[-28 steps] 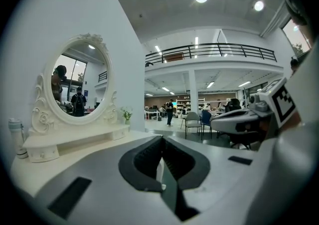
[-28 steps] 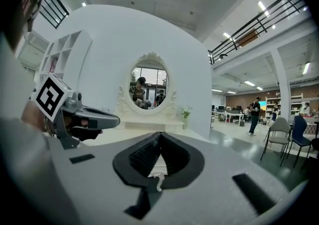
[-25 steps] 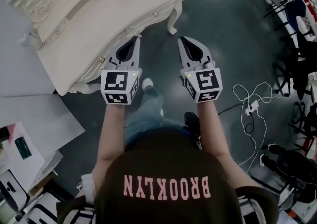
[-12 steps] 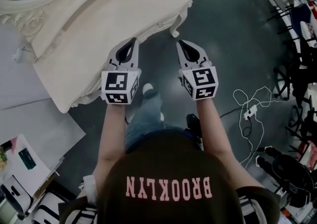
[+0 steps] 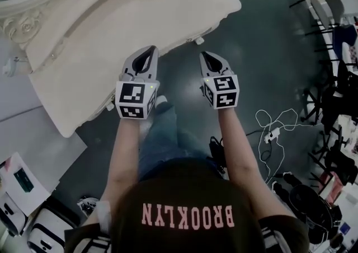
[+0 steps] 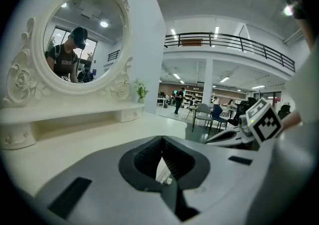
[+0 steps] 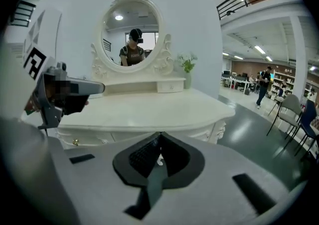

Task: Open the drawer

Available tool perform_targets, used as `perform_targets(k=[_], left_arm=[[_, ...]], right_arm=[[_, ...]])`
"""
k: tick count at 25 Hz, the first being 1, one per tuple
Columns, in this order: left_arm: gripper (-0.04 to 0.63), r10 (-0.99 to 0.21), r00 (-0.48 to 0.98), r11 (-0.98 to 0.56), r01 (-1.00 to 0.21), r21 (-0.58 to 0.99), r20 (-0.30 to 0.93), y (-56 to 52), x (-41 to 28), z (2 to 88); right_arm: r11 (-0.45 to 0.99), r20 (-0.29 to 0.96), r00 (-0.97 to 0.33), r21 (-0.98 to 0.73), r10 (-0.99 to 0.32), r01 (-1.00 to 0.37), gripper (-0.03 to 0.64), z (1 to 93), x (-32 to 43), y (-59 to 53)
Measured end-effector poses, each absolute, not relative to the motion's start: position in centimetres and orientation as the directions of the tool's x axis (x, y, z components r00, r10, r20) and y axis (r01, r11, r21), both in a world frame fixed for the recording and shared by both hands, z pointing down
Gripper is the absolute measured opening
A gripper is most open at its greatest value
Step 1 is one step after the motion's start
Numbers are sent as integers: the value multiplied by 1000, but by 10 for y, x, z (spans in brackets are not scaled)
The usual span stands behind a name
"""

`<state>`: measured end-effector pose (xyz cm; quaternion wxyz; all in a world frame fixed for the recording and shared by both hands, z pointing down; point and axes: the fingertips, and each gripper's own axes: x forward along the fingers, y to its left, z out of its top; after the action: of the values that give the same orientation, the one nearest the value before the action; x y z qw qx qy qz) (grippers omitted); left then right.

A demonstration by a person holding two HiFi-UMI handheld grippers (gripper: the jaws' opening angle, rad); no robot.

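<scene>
With left gripper (image 5: 151,50) and right gripper (image 5: 203,55) both clamped empty, one needs parting, then squaring onto the drawer knob (image 7: 76,142).

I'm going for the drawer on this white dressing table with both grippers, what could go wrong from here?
The left gripper and right gripper are both shut, so either would probably bump the small brass knob instead of grasping it. The knob sits under the tabletop and its overhanging edge, which a gripper might strike. Loose cables on the floor beside the person could catch a foot.
</scene>
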<state>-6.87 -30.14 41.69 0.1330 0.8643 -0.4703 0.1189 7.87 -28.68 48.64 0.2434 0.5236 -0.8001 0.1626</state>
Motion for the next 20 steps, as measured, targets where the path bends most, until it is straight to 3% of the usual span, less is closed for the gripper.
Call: perform_targets(k=[7,11,20], left_arm=[[5,-764,530,-532,-840,106,368,-323,-53,436],[5,-765,510,-514,-851,105,393,-331,-45,447],[5,-789,429,-432,-897,99,440,-344,-51,467]], right_arm=[[437,641,-353,-29,-682,-899,-7,546,80,-322],[461,686,-369,-55,-627,-886,80,577,79,-340],[498,769,-388,-105,-508,-861,115,634,68,-367]])
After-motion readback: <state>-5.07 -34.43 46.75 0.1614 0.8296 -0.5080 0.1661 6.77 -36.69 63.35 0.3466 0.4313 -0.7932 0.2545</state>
